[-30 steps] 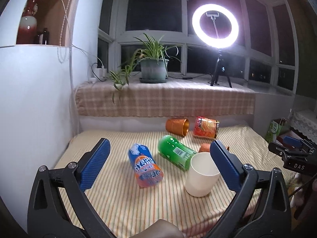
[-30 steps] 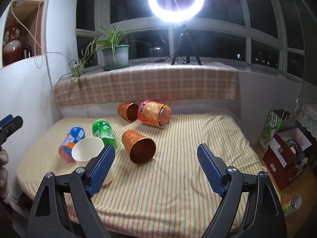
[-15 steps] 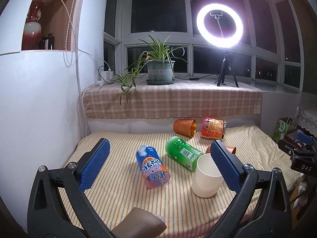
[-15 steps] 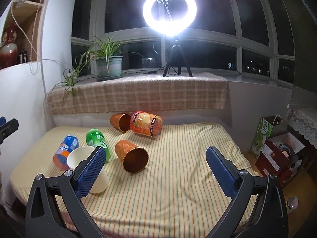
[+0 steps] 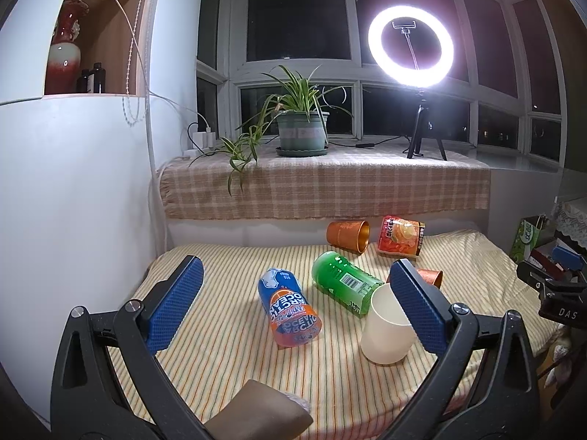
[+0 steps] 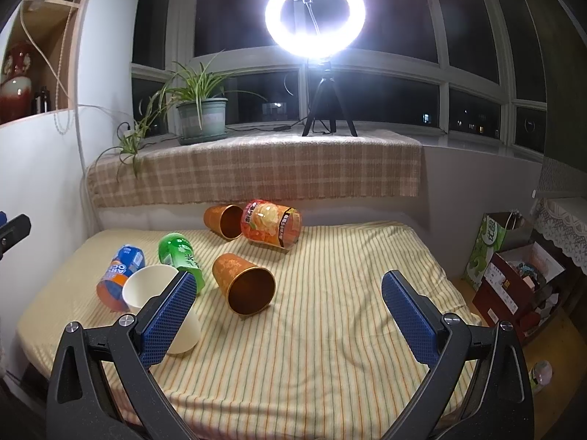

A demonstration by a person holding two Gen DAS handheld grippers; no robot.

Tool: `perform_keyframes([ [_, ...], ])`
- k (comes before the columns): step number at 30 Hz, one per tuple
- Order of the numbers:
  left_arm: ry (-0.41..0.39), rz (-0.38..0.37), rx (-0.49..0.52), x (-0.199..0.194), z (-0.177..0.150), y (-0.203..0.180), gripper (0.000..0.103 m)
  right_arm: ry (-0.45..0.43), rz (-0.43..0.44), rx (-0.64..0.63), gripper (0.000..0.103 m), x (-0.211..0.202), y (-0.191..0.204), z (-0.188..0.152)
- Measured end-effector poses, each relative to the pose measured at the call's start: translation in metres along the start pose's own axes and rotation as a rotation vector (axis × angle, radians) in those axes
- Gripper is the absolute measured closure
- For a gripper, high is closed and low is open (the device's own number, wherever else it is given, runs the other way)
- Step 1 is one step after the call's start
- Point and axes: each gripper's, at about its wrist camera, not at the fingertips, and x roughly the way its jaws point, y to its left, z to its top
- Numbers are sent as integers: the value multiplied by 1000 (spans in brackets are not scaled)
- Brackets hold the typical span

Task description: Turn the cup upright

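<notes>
Both the left gripper [image 5: 295,308] and the right gripper [image 6: 286,315] hover over the striped bed [image 6: 330,330] with fingers spread wide, holding nothing. The cream cup [image 6: 146,288] stands upright near the bed's front left, just beside the green bottle [image 6: 179,255].

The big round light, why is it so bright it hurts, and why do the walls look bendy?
Right wrist view: the ring light glares white and washes out its rim. Left wrist view: it is smaller and less harsh. Both views: the fisheye lens curves the window frames.
</notes>
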Motion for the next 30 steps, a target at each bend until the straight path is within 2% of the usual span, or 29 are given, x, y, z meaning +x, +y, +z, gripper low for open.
perform_keyframes([
  [30, 3, 5, 13, 2, -1, 5, 0, 33, 8, 1, 2, 12, 2, -6],
])
